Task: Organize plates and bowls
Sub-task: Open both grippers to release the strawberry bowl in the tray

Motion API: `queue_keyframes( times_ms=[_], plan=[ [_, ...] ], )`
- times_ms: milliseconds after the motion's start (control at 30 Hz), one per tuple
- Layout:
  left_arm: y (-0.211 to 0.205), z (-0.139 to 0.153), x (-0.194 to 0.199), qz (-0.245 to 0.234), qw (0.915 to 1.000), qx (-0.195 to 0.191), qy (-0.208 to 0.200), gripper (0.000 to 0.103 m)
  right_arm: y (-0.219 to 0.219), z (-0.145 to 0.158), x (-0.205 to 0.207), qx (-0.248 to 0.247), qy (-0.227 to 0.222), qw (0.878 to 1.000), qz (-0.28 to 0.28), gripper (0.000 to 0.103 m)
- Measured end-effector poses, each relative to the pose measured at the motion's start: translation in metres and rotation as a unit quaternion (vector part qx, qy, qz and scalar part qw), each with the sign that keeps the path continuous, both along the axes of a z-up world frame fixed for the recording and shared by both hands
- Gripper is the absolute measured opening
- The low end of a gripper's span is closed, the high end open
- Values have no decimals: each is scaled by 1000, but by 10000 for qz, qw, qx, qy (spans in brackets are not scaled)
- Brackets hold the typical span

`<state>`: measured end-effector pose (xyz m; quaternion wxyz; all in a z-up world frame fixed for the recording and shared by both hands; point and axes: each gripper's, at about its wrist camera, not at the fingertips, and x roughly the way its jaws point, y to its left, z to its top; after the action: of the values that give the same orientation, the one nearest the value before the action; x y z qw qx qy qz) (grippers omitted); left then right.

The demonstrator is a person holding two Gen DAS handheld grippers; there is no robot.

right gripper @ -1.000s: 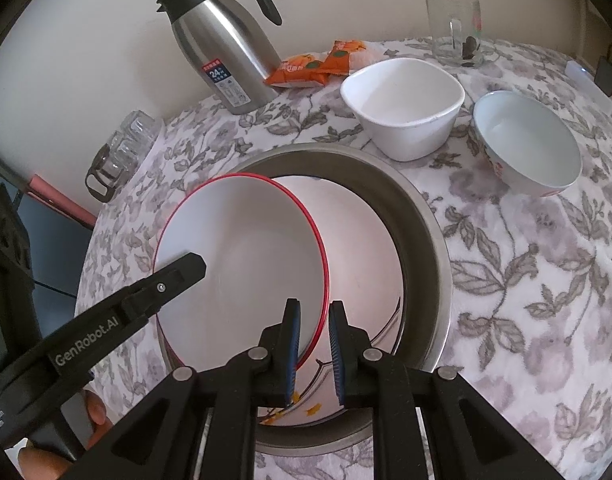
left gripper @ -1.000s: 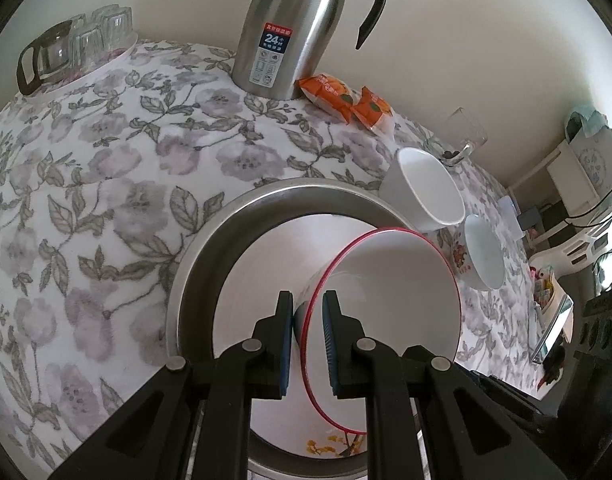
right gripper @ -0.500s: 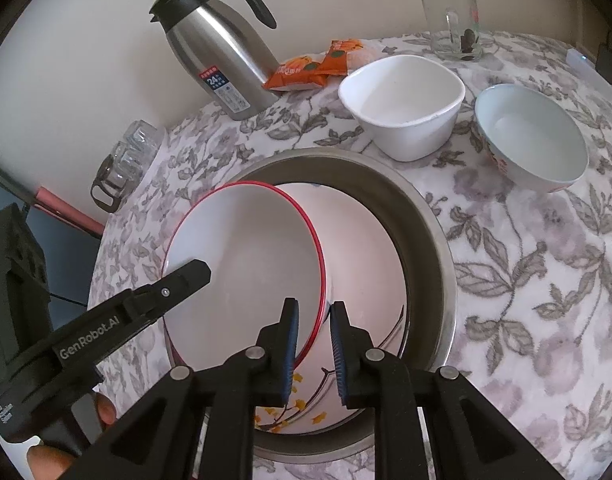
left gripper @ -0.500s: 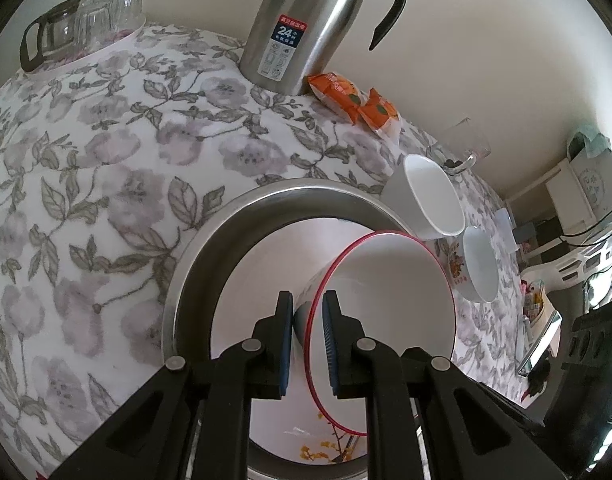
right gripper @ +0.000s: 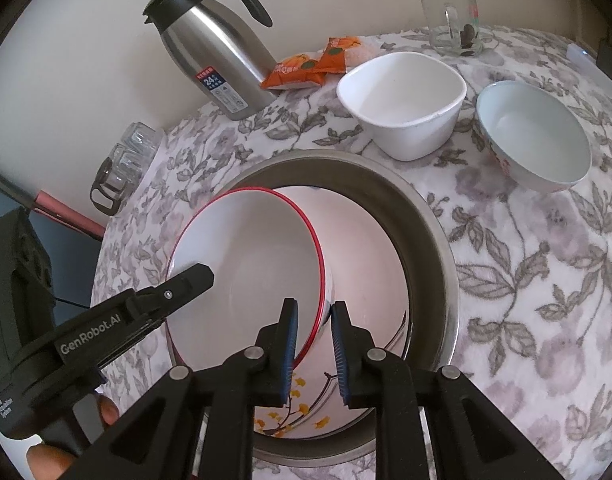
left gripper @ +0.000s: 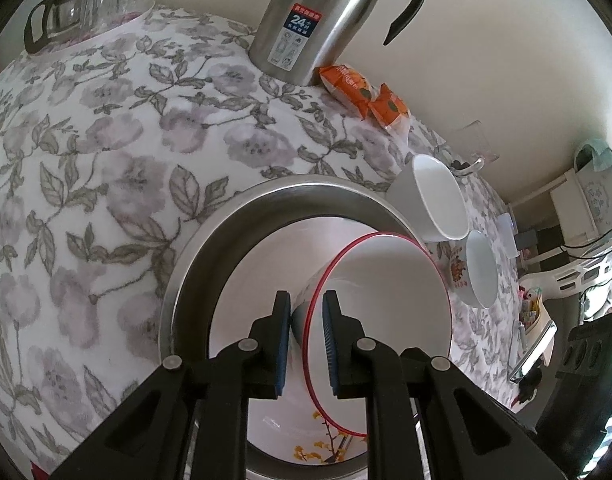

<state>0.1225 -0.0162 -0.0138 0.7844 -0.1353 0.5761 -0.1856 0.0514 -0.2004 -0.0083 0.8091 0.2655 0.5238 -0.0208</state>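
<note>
Both tools clamp the red-rimmed bowl [right gripper: 250,264] by opposite sides of its rim, the left tool [left gripper: 306,344] and the right tool [right gripper: 313,350] holding it tilted above the flower-painted plate [right gripper: 369,280] inside the steel basin [right gripper: 433,248]. On the floral-clothed desk [left gripper: 106,168] beyond stand a square white bowl [right gripper: 401,100], a patterned round bowl [right gripper: 533,136] and a steel thermos [right gripper: 218,56].

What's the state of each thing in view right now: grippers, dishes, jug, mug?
left gripper: shut on the red-rimmed bowl's rim.
right gripper: shut on the opposite rim.
red-rimmed bowl: empty, tilted, held over the basin.
steel basin: upright, holds the floral plate.
floral plate: lying in the basin.
square white bowl: upright, empty.
patterned bowl: upright, empty.
thermos jug: upright, lid shut.
glass mug: upright.
</note>
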Motion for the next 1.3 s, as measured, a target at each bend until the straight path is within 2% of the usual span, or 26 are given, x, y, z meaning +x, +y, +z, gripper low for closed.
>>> queue_keyframes(
  times_ms=[600, 833, 1067, 1300],
  plan=[
    [1, -2, 4, -13, 9998, -103, 140, 20, -3, -1, 3, 75, 10, 10000, 4, 21],
    [0, 2, 3, -45, 9998, -141, 118, 36, -2, 0, 3, 47, 27, 10000, 48, 21],
    [5, 7, 3, 0, 9999, -135, 60, 42, -4, 2, 2, 92, 14, 9999, 64, 22],
    [8, 22, 1, -28, 9998, -104, -171, 45, -8, 22, -4, 6, -228, 9997, 64, 25]
  ],
)
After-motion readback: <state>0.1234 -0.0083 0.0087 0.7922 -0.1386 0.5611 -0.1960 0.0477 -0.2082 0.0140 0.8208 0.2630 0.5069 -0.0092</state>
